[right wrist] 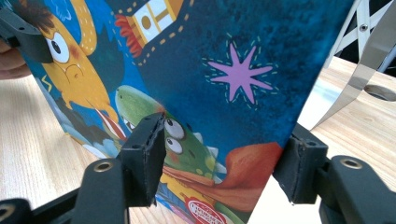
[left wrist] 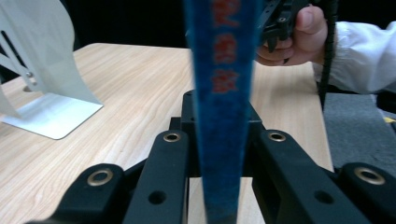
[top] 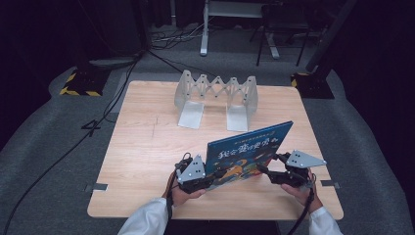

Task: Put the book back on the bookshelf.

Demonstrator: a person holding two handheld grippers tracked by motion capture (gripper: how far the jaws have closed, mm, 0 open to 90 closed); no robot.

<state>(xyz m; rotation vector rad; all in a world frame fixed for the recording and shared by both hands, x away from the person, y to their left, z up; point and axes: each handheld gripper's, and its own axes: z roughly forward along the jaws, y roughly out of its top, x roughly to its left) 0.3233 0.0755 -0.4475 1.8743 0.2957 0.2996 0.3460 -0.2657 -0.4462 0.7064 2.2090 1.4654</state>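
Wooden table on grey carpet

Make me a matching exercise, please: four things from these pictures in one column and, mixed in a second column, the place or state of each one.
Things
1. book
2. left tongs
3. right tongs
4. white folding rack

Places or states
A. open, one jaw on each side of the cover
B. stands on the far part of the table, nothing in it
C. blue, held on edge above the table
D. shut on the narrow edge of the book

Pairs: 1-C, 2-D, 3-A, 4-B
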